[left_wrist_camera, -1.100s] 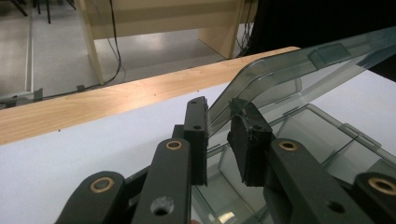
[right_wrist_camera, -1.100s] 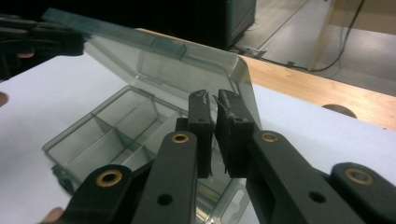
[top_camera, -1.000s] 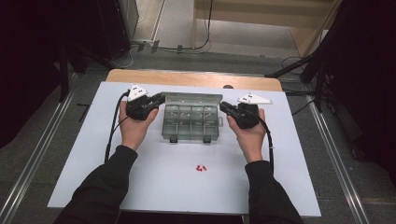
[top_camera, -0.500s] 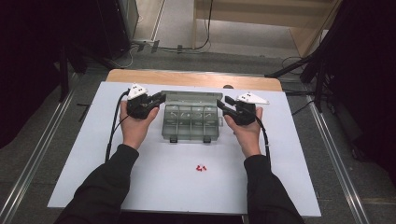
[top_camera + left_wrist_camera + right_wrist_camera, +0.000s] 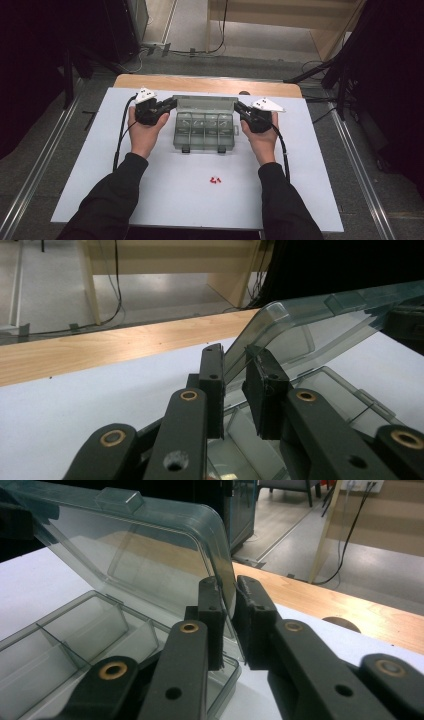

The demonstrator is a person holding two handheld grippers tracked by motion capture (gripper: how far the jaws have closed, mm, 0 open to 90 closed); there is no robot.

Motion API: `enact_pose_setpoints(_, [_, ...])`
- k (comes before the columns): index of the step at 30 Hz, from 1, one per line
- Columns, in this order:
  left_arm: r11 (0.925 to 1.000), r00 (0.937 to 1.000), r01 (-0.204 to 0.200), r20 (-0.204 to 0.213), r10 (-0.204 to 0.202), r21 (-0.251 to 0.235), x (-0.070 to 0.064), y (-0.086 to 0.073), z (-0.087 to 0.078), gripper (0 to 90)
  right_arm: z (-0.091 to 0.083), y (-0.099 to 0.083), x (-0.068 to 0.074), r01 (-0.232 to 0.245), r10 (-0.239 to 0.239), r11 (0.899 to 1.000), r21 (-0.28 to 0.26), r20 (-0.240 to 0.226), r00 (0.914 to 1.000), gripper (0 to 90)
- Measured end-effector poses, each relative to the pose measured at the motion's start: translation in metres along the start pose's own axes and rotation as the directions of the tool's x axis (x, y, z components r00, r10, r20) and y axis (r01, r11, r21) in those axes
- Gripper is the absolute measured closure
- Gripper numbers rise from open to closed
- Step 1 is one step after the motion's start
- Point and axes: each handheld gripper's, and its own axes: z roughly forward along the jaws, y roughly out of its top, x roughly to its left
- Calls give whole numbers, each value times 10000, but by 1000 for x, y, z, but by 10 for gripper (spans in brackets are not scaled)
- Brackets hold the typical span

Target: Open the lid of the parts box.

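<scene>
Box [image 5: 204, 131] sat on the white worktop [image 5: 100, 165], toward its far edge, between the two tongs. Lid [image 5: 204, 103] stood raised at the far side, tilted. Left tongs [image 5: 171, 103] were clamped on the lid's left edge; right tongs [image 5: 237, 107] were clamped on its right edge. Compartments seen in the gripper views looked bare. Small red bits [image 5: 215, 179] lay near the box on the person's side, apart from it.

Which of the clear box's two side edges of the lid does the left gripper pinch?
The left gripper pinches the clear smoky plastic lid at its left-hand edge; right gripper holds the opposite one.
</scene>
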Motion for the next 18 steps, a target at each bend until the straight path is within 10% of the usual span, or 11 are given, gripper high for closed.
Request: enact_pose_setpoints(18, [9971,9987,-17,-506,56,759,10,-13,19,726,2,3,4,-644,643,9979,19,378,9972,853])
